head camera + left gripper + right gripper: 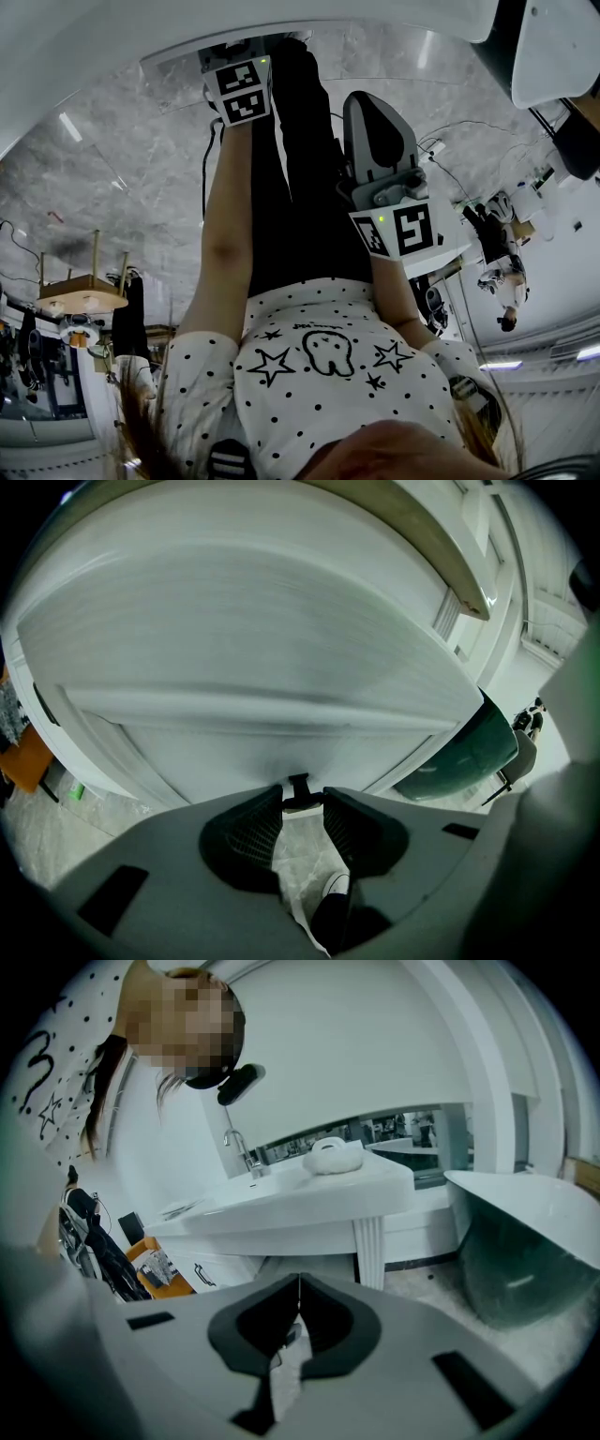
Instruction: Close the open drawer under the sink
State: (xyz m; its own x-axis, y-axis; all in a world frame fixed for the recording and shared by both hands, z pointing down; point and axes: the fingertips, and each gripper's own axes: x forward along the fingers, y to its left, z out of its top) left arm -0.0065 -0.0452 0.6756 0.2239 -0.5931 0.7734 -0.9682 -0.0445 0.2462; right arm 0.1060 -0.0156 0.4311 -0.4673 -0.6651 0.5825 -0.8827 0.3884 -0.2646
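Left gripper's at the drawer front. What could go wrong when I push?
The left gripper, jaws slightly apart, points its narrow tips at the smooth white drawer front; they may slip along it under a push. The right gripper, shut and empty, points toward the sink, so it could not steady the drawer.

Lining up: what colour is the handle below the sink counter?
The handle is black; the right gripper view shows it best.
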